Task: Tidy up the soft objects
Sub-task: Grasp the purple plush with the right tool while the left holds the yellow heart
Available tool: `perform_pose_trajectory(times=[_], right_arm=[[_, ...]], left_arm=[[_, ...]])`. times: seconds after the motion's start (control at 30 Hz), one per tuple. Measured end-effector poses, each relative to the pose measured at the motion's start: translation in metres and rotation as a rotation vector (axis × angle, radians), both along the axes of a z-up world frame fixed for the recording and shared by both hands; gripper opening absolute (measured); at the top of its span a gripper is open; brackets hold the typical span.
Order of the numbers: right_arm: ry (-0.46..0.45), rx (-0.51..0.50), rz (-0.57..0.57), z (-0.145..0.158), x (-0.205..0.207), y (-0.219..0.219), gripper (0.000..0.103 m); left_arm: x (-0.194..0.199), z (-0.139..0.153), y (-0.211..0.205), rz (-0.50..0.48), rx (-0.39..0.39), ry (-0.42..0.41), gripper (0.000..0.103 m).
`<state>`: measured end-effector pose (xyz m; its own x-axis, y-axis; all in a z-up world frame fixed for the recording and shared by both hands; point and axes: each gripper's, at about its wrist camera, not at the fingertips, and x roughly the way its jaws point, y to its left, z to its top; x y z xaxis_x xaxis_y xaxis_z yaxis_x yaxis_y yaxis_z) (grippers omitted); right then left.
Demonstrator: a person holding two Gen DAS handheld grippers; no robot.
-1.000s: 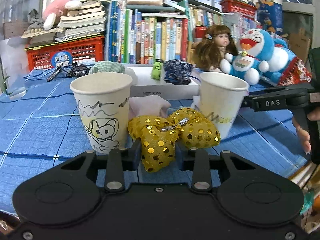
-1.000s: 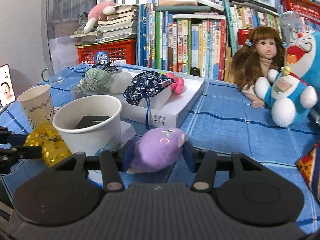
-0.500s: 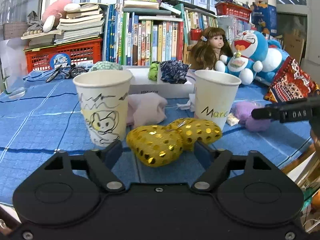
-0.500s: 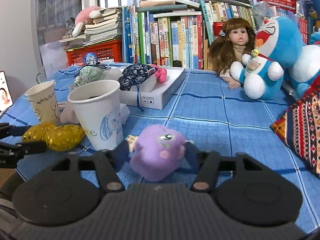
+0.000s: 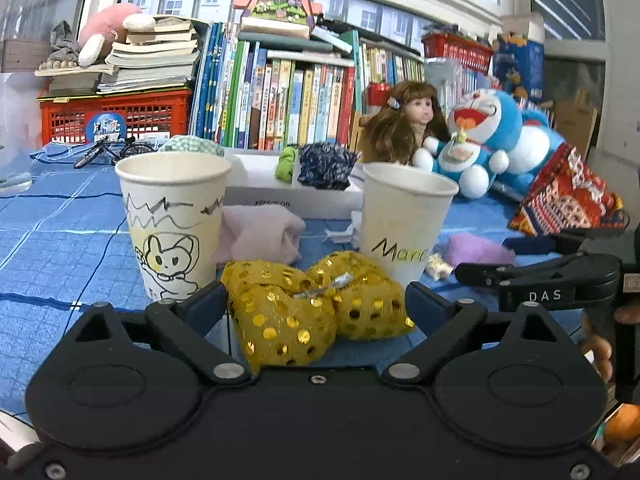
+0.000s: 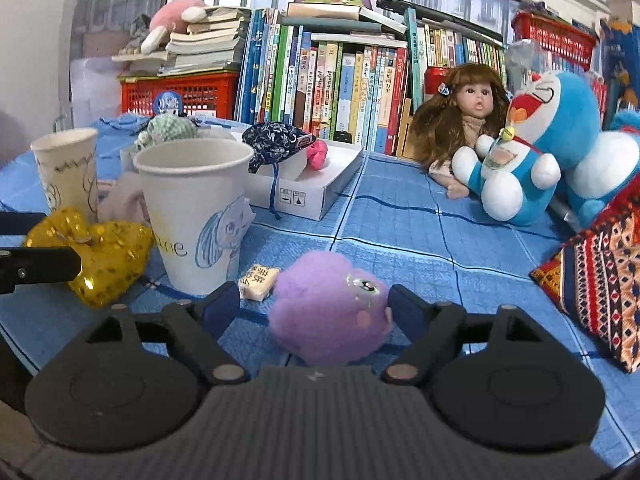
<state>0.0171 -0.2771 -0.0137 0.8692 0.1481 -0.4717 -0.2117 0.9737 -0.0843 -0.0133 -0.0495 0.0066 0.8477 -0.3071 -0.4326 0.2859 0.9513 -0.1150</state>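
Note:
A gold sequined soft bow lies on the blue cloth between the jaws of my left gripper, which is open around it. It also shows in the right wrist view. A purple plush toy lies on the cloth between the jaws of my right gripper, which is open; the plush also shows in the left wrist view. Two paper cups stand close behind: one with a cartoon animal, one with handwriting.
A white box holds a dark patterned pouch and other soft items. A pink cloth lies between the cups. A doll, blue plush toys, a patterned cushion, books and red crates stand behind.
Both grippers have opened. The gold bow and the purple plush, held a second ago, now rest on the cloth between the spread jaws.

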Motion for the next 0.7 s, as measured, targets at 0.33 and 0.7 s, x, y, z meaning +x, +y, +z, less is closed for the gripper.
perform_pose_trajectory(times=[0.33, 0.7], right_arm=[[-0.05, 0.002, -0.076, -0.003, -0.011, 0.001, 0.062], [-0.091, -0.019, -0.134, -0.002, -0.012, 0.005, 0.041]], left_arm=[[-0.007, 0.003, 0.005, -0.024, 0.029, -0.008, 0.064], [-0.006, -0.005, 0.006, -0.035, 0.068, 0.006, 0.033]])
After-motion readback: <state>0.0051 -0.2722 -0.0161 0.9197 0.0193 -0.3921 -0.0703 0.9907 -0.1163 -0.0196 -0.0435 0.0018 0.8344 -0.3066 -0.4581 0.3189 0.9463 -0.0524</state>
